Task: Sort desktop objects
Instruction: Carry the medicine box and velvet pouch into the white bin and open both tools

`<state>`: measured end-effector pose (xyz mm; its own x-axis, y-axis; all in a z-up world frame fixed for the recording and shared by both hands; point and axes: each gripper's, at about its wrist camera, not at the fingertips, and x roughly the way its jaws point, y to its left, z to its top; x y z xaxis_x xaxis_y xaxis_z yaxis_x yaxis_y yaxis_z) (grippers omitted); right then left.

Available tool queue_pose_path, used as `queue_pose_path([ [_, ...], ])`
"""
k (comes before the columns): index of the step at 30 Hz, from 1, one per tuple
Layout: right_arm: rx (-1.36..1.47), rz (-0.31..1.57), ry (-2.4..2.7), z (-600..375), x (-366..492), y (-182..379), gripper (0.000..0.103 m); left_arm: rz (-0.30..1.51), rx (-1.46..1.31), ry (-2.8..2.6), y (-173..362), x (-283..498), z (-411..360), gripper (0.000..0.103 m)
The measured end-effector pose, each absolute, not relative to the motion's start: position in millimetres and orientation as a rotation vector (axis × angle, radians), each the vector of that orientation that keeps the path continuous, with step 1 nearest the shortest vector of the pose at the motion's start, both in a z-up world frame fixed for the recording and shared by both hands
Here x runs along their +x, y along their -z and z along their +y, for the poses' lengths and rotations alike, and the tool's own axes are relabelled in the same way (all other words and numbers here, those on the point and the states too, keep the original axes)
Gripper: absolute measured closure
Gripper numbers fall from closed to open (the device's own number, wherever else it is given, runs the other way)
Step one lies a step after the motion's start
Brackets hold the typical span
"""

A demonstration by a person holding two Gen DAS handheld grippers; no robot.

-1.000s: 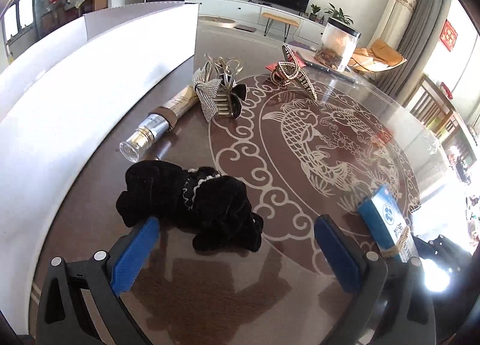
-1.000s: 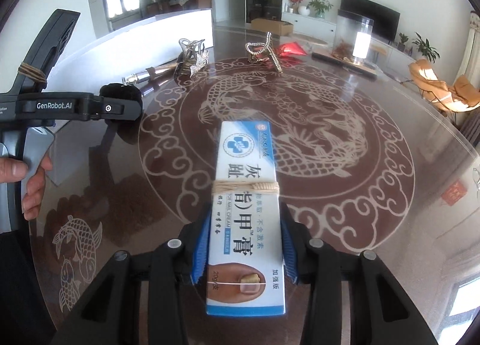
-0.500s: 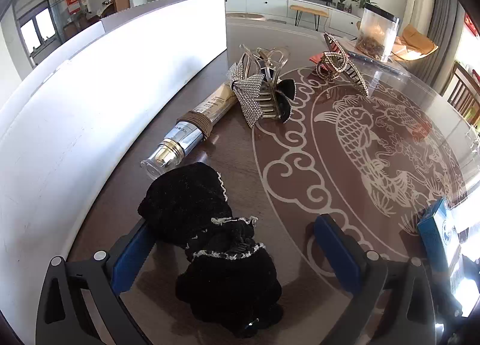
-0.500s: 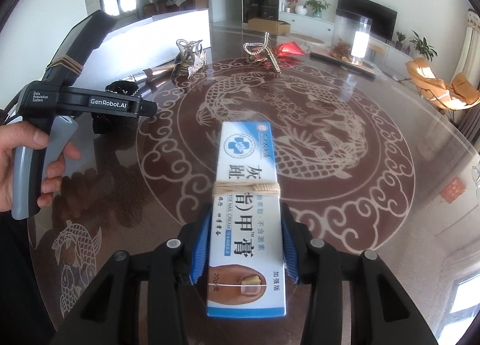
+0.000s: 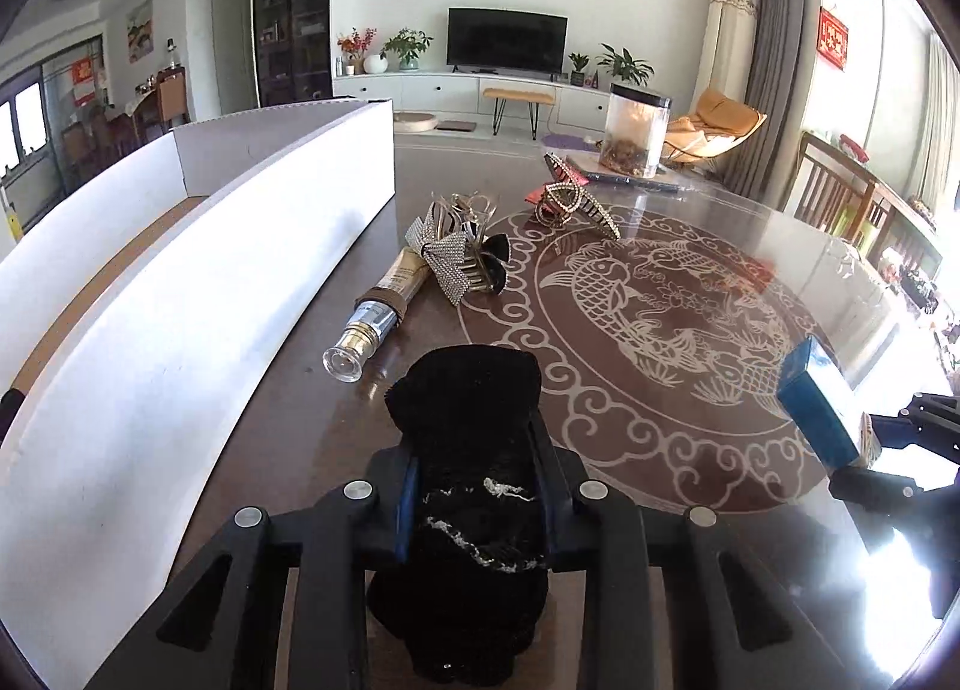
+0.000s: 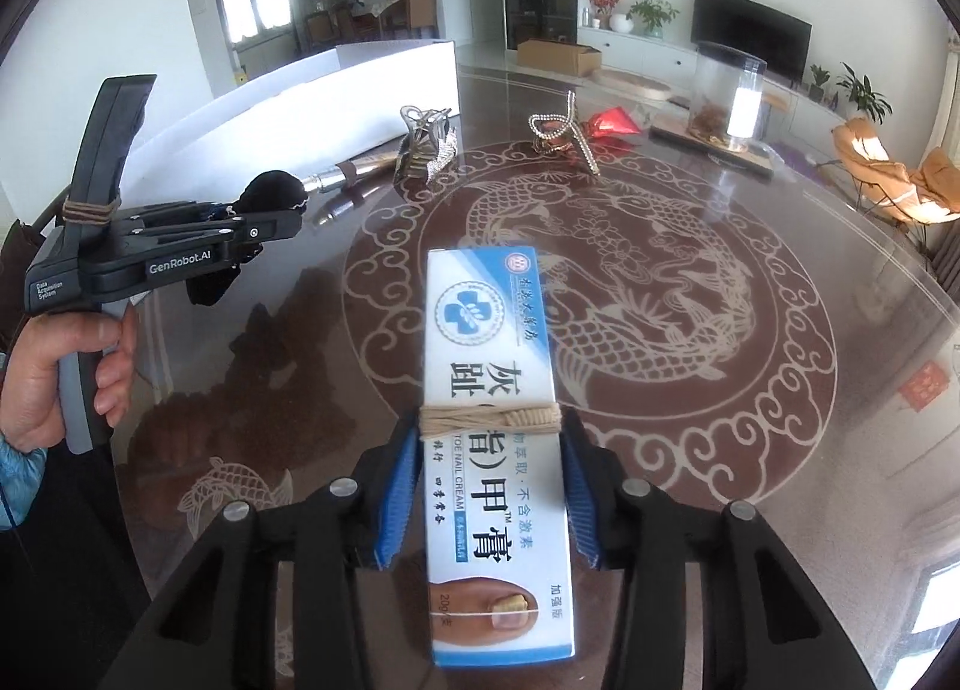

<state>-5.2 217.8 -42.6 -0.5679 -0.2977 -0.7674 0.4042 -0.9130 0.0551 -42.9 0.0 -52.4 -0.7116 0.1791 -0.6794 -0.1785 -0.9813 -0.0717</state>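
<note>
My left gripper [image 5: 474,486] is shut on a black velvet scrunchie [image 5: 468,408] and holds it above the table; both show in the right wrist view [image 6: 270,192]. My right gripper [image 6: 489,480] is shut on a white and blue cream box [image 6: 492,390] bound with a rubber band, held above the table; it also shows in the left wrist view [image 5: 819,402]. On the table lie a gold cosmetic tube [image 5: 384,312], a rhinestone bow hair claw [image 5: 462,258] and a gold hair claw [image 5: 570,198].
A long white open box [image 5: 198,294] stands along the table's left side. A clear jar [image 5: 636,138] on a flat board and a red packet [image 6: 609,123] sit at the far edge. The glass tabletop [image 5: 660,330] has a fish pattern.
My left gripper has shut on the black scrunchie and lifted it off the table. My right gripper still holds the cream box in about the same place.
</note>
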Motion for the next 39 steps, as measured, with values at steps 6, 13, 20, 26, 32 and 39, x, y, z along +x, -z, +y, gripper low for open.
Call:
queue_pose_path([
  [6,1.081,0.239,2.440,181.5,1.4,13.8,0.059,-0.190,-0.988,-2.771,1.3,-2.9,-40.7,0.073],
  [13,0.909,0.227,2.349,87.0,-54.2,-46.0,0.059,-0.218,-1.007,-2.935,-57.9,-10.5,-132.1,0.073],
  [20,0.842,0.133,2.195,-63.3,-126.7,-93.6,0.059,-0.207,-1.285,-3.046,-46.4,-51.5,-234.7,0.073],
  [26,1.028,0.137,2.076,-162.9,-167.8,-51.3,0.057,-0.226,-1.557,-2.992,-7.3,-78.9,-265.3,0.063],
  [32,1.037,0.053,2.045,-154.8,-161.5,-25.9,0.016,-0.145,-1.516,-3.082,-2.1,-59.3,-255.7,0.027],
  [39,0.811,0.140,2.298,-35.1,-96.1,-37.8,0.000,-0.113,-1.109,-3.117,-50.1,-10.3,-179.7,0.026],
])
